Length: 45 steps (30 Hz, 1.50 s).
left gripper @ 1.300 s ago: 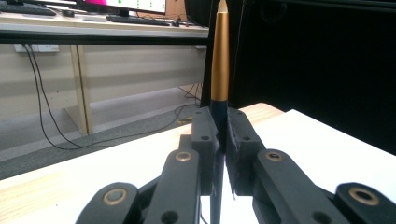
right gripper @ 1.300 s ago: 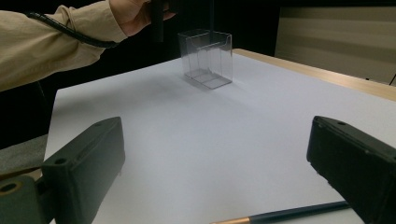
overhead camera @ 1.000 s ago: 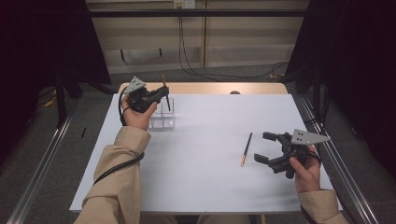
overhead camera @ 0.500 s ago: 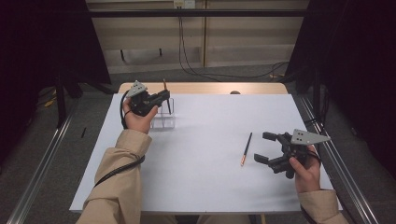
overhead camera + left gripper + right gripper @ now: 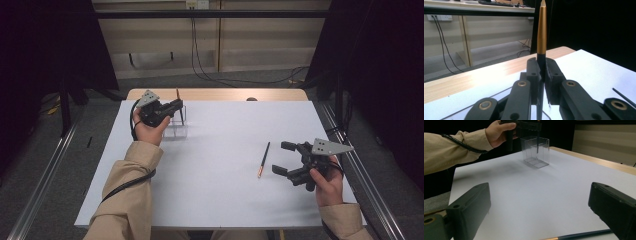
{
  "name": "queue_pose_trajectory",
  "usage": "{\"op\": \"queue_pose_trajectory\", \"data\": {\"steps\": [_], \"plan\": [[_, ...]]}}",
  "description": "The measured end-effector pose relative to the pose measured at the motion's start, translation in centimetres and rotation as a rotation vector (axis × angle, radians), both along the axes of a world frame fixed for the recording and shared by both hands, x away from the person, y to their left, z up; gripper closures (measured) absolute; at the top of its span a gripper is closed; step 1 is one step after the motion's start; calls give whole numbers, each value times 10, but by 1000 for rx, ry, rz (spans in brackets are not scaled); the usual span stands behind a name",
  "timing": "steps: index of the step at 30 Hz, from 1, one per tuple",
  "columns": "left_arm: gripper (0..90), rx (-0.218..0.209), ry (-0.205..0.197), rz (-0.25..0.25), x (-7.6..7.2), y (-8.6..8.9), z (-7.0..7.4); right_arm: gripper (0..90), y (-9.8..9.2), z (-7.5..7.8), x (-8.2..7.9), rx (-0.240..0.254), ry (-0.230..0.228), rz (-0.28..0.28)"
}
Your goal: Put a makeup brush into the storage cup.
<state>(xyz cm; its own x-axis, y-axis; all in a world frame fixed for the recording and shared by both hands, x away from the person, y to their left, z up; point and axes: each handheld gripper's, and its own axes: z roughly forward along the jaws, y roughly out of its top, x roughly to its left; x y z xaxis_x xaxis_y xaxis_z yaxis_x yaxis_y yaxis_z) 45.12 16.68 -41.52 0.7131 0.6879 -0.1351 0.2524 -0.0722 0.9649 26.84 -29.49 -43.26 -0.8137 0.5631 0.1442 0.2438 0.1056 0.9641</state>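
Observation:
My left gripper (image 5: 176, 107) is shut on a pen (image 5: 178, 102) with a gold upper part and a dark lower part, and holds it upright at the far left. In the left gripper view the gold barrel (image 5: 541, 30) rises from between the closed pads (image 5: 534, 72). The pen's lower end (image 5: 537, 143) reaches down into a clear plastic holder (image 5: 175, 130) that stands on the white table sheet (image 5: 220, 150). My right gripper (image 5: 283, 158) is open near the right edge. A second pen (image 5: 263, 159) lies flat just left of it, partly visible (image 5: 579, 235) below the right jaw.
The wooden table edge (image 5: 220, 94) runs along the back of the sheet. Metal rails (image 5: 45, 175) flank the table on both sides. Cables (image 5: 200, 55) hang on the wall behind. The sleeve and cable of the left arm (image 5: 454, 145) cross the right gripper view.
My left gripper has sunk a little with the pen, bringing its lower end deeper into the clear holder. The right gripper and the second pen have not moved.

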Motion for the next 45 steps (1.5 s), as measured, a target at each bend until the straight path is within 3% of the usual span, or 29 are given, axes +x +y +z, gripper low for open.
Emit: {"op": "queue_pose_trajectory", "data": {"steps": [14,16,18,21,24,32,45], "plan": [[808,-17,35,-17,-2,0,-5,37,1,0,0,0,0,2],[692,-34,50,-34,0,-1,-5,37,1,0,0,-2,0,3],[582,-22,53,-40,0,-1,-5,37,1,0,0,-1,0,5],[403,-28,58,-15,-1,0,-3,37,2,0,0,-2,-1,6],[291,-16,53,-5,-2,1,-1,37,2,-1,0,-3,-1,6],[193,-16,39,-39,-9,2,4,37,3,-1,1,-6,2,8],[40,-66,32,-84,-24,8,9,37,4,-1,0,-10,1,9]]}}
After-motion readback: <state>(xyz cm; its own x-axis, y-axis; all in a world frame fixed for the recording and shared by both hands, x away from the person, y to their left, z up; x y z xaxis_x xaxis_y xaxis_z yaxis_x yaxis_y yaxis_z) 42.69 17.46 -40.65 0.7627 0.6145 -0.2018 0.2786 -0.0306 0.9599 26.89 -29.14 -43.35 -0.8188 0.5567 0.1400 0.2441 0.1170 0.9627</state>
